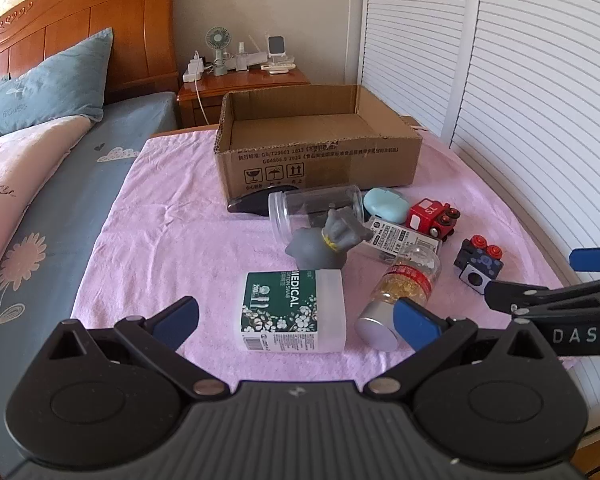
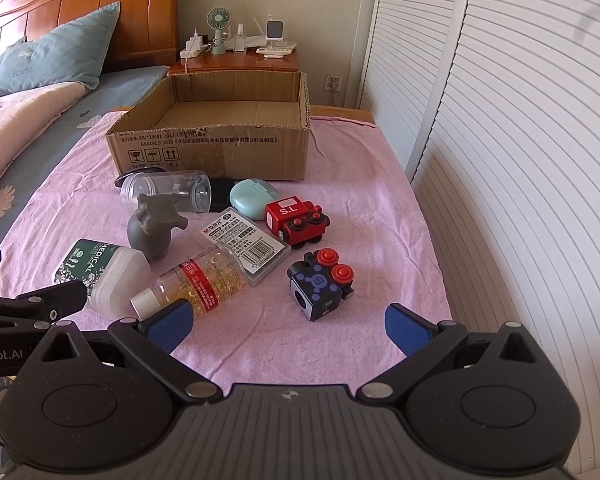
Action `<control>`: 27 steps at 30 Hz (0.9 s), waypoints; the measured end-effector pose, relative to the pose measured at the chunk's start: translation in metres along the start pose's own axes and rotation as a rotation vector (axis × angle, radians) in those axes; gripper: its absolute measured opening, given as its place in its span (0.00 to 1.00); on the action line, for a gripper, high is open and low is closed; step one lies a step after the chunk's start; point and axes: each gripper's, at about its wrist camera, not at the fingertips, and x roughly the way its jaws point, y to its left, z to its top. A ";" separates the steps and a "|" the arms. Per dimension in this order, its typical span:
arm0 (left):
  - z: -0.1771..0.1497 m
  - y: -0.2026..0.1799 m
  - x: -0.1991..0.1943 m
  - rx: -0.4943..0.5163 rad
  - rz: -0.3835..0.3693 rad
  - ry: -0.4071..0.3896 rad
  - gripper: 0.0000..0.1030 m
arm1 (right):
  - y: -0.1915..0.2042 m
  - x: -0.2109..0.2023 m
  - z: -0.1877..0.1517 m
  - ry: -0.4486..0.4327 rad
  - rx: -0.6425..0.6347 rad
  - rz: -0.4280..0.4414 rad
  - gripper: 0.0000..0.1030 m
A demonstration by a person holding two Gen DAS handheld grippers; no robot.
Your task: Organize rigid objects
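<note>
green-labelled medical swab tub (image 1: 294, 312) lies sideways

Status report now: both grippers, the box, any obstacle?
Left gripper open, right gripper open, both empty. Cardboard box empty. Clear jar lies before it.

Both wrist cameras sit low at the near edge of the pink-clothed worktop (image 1: 172, 216), looking toward 12 o'clock along their open jaws at the cardboard box (image 1: 320, 160) and nightstand (image 2: 236, 66). The left view stands close over the swab tub (image 1: 294, 312); the right view stands further toward 3 o'clock, near the blue block toy (image 2: 320, 288). Each catches the other gripper at its edge.
</note>
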 end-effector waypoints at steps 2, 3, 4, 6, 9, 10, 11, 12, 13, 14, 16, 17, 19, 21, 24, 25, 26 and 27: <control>0.000 0.000 0.002 0.018 -0.010 -0.008 1.00 | 0.000 0.002 0.000 0.000 -0.001 0.002 1.00; 0.000 -0.001 0.002 0.026 -0.017 -0.011 0.99 | -0.001 0.003 0.000 -0.003 -0.003 0.003 1.00; 0.000 -0.001 0.003 0.034 -0.022 -0.012 0.99 | -0.001 0.004 0.000 -0.001 -0.004 0.003 1.00; 0.000 -0.002 0.005 0.050 -0.036 -0.019 0.99 | -0.001 0.006 -0.001 -0.002 -0.006 0.005 1.00; -0.001 -0.002 0.010 0.065 -0.071 -0.018 1.00 | -0.002 0.010 -0.001 -0.005 -0.011 0.014 1.00; -0.001 -0.002 0.012 0.070 -0.084 -0.019 1.00 | -0.002 0.012 -0.001 -0.009 -0.012 0.018 1.00; -0.002 -0.002 0.015 0.076 -0.095 -0.018 1.00 | -0.003 0.014 -0.002 -0.012 -0.014 0.020 1.00; -0.003 -0.002 0.018 0.079 -0.099 -0.015 1.00 | -0.004 0.016 -0.002 -0.012 -0.016 0.018 1.00; -0.003 -0.002 0.021 0.081 -0.098 -0.014 1.00 | -0.004 0.018 -0.003 -0.010 -0.016 0.016 1.00; -0.004 -0.001 0.026 0.080 -0.096 -0.009 1.00 | -0.006 0.020 -0.003 -0.007 -0.015 0.015 1.00; -0.004 0.001 0.036 0.069 -0.095 0.005 1.00 | -0.010 0.025 -0.004 0.001 -0.007 0.013 1.00; -0.004 0.003 0.041 0.062 -0.095 0.013 1.00 | -0.012 0.028 -0.005 0.005 -0.003 0.014 1.00; -0.003 0.006 0.050 0.050 -0.090 0.025 1.00 | -0.015 0.032 -0.007 0.013 0.001 0.015 1.00; -0.003 0.009 0.057 0.044 -0.081 0.033 1.00 | -0.019 0.036 -0.009 0.017 0.000 0.012 1.00; -0.004 0.015 0.068 0.031 -0.077 0.053 1.00 | -0.027 0.043 -0.013 0.023 -0.010 0.001 1.00; -0.004 0.017 0.071 0.028 -0.075 0.058 1.00 | -0.029 0.046 -0.015 0.028 -0.012 -0.004 1.00; -0.005 0.018 0.074 0.028 -0.075 0.063 1.00 | -0.032 0.049 -0.016 0.034 -0.014 -0.006 1.00; -0.005 0.019 0.077 0.028 -0.073 0.070 0.99 | -0.034 0.052 -0.017 0.038 -0.016 -0.006 1.00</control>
